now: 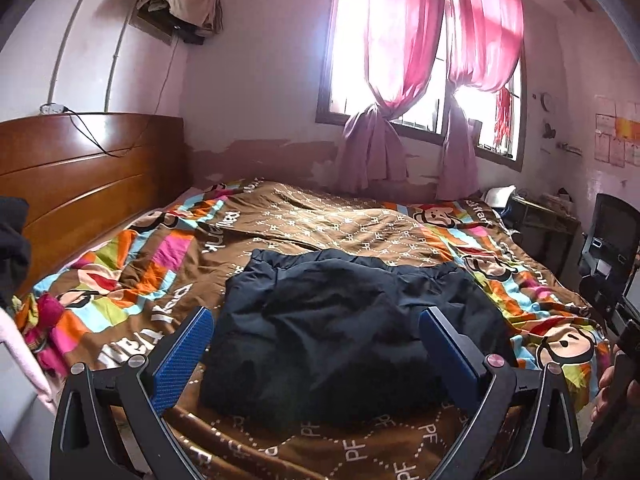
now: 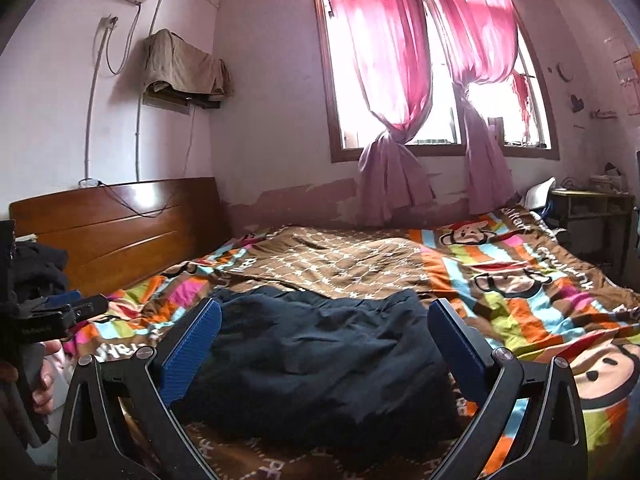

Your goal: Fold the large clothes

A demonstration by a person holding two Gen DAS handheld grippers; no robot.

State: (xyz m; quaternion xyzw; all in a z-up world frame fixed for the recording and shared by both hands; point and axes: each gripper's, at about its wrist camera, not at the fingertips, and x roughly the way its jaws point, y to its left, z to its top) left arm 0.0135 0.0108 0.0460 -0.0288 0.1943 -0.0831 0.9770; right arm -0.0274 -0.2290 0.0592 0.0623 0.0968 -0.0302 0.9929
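A dark navy garment (image 1: 340,320) lies bunched and partly folded on the colourful bedspread (image 1: 328,220); it also shows in the right wrist view (image 2: 320,360). My left gripper (image 1: 316,332) hovers above its near edge, jaws wide open and empty. My right gripper (image 2: 324,332) hovers over the garment too, wide open and empty. The left gripper also appears at the left edge of the right wrist view (image 2: 68,308), held in a hand.
A wooden headboard (image 1: 80,176) stands at the left, with dark clothes piled (image 2: 36,272) beside it. A window with pink curtains (image 1: 420,60) is behind the bed. A black chair (image 1: 608,256) and a small desk (image 2: 592,208) stand at the right.
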